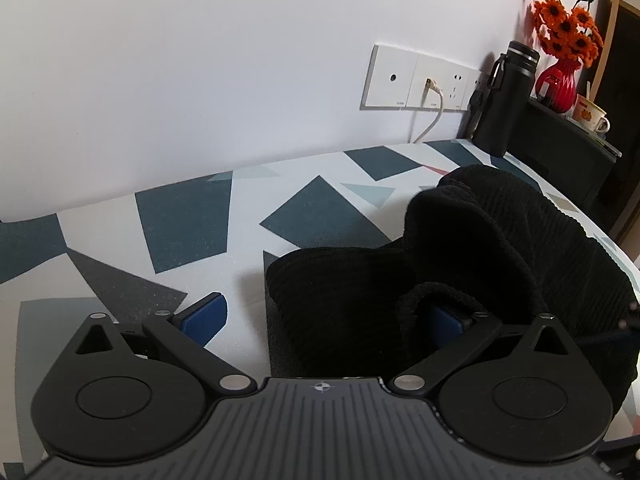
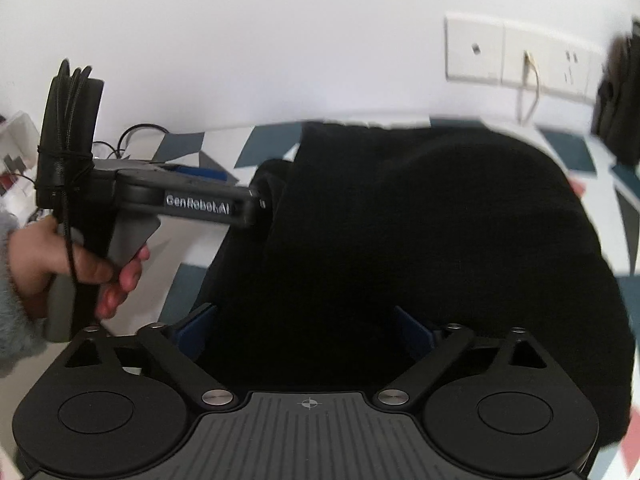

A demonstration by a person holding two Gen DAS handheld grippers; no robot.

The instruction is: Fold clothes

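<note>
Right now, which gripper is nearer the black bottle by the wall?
Right. The right gripper sits over the black garment with the black bottle close at its front right; the left gripper is at the garment's left edge, farther away.

A counter (image 1: pixel 240 280) covered with a white cloth printed in dark teal, grey and pale blue angular patches runs along a white wall. A black ribbed knit garment (image 1: pixel 500 248) lies bunched on its right half, reaching toward the near edge. At the far right corner, against the wall, a tall black cylindrical flask (image 1: pixel 506 100) stands upright on the counter.
</note>
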